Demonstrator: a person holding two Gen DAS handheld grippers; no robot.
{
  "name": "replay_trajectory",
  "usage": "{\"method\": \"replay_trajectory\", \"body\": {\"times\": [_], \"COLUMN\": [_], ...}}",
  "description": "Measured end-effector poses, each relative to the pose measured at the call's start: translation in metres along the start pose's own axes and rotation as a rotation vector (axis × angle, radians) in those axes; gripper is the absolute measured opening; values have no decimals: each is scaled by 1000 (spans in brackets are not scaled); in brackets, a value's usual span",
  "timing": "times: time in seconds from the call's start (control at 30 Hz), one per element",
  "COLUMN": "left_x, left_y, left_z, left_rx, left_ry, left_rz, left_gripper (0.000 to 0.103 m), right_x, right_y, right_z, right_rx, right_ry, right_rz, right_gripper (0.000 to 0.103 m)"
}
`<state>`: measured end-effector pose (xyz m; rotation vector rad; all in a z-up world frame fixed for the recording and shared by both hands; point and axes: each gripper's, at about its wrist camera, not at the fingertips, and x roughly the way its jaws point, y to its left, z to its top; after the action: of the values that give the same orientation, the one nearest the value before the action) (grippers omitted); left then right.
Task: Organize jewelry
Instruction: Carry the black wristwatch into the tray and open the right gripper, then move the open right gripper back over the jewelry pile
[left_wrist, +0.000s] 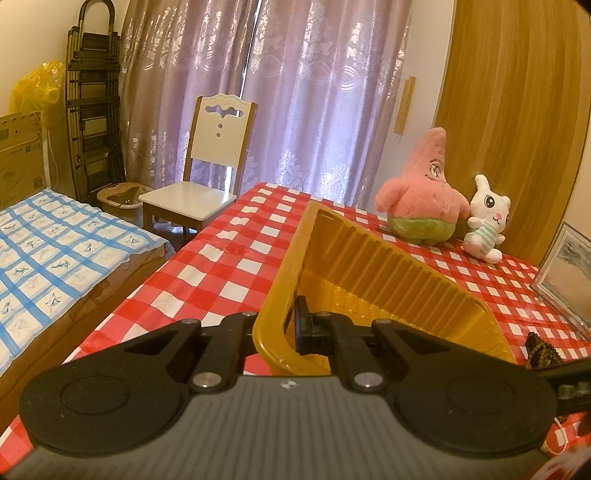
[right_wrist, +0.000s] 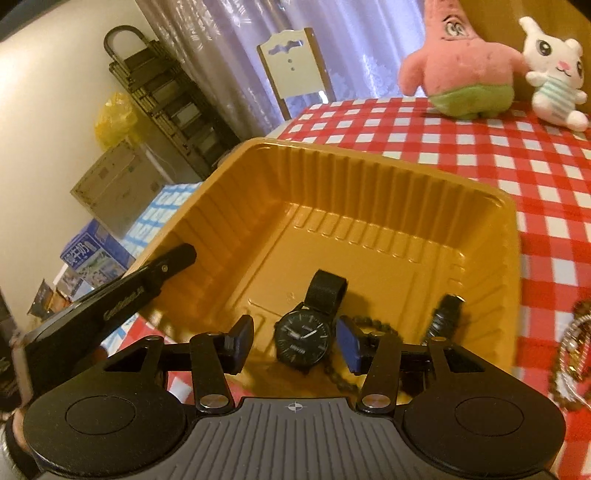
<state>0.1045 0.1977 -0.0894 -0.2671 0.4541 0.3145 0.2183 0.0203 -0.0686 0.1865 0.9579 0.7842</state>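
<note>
Left gripper: jaws clamped on yellow tray rim, tilting it on checked worktop. Only the right wrist view shows the black watch on the tray floor, between right gripper jaws, half open, not touching.

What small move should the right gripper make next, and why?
Probably lift the right gripper back out, jaws open: the black watch already lies inside the yellow tray, pads clear of it, and beaded jewelry waits on the tablecloth.
</note>
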Motion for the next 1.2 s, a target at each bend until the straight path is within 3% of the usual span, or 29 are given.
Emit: {"method": "replay_trajectory", "body": {"times": [0.23, 0.67, 0.97, 1.2], "left_x": [1, 2, 2, 2], "left_y": [0, 1, 1, 3], "left_z": [1, 0, 0, 0], "left_rx": [3, 5, 6, 6], "left_ry": [0, 2, 2, 3], "left_rz": [2, 13, 16, 19], "left_gripper": [7, 7, 7, 8], "right_x": [-55, -136, -150, -145], "right_y": [-28, -139, -167, -178], "right_z": [-25, -75, -72, -64], "right_rx": [38, 342, 316, 278], "right_ry": [-65, -114, -128, -130], "right_rz": [-77, -399, -494, -505], "right_gripper": [50, 50, 48, 44]}}
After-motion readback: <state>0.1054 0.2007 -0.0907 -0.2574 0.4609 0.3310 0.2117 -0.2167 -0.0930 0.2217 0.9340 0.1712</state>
